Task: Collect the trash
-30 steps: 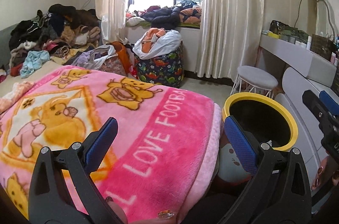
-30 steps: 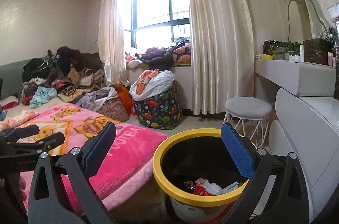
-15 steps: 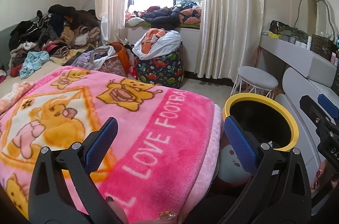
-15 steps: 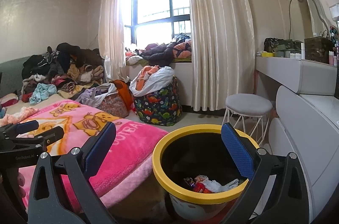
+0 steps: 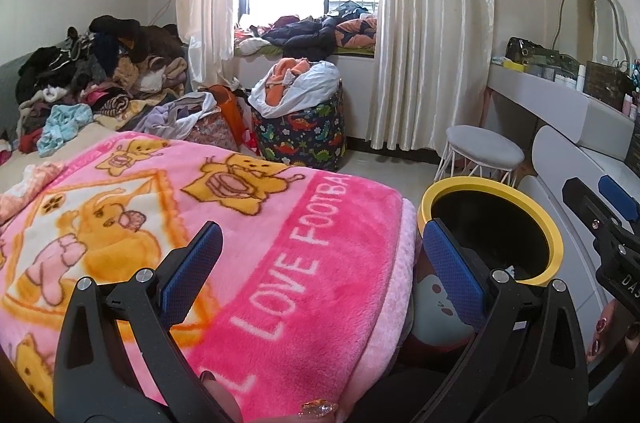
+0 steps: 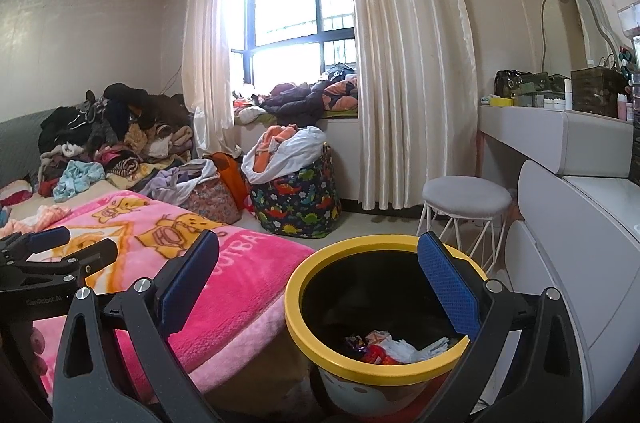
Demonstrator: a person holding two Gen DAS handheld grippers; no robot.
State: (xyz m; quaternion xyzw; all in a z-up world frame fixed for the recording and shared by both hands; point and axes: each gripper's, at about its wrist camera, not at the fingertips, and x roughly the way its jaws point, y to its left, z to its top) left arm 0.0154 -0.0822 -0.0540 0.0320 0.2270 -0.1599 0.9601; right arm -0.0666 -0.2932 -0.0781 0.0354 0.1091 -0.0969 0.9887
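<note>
A yellow-rimmed trash bin (image 6: 384, 243) stands on the floor beside the bed; crumpled wrappers and white paper (image 6: 394, 345) lie at its bottom. My right gripper (image 6: 318, 271) hovers open just above and in front of the bin, nothing between its blue pads. In the left wrist view the same bin (image 5: 552, 235) shows at the right, its inside dark. My left gripper (image 5: 320, 261) is open and empty over the pink cartoon blanket (image 5: 248, 231). Each gripper appears at the edge of the other's view: the right gripper (image 5: 600, 207), the left gripper (image 6: 60, 247).
A round grey stool (image 6: 466, 193) stands behind the bin, a white dresser (image 6: 572, 235) to its right. A dinosaur-print laundry bag (image 6: 298, 199) sits under the window. Heaps of clothes (image 6: 116, 135) cover the far bed side. A hand's fingers (image 5: 612, 327) show at right.
The right gripper has tilted slightly upward, so the bin sits lower in its view. The left gripper has barely moved.
</note>
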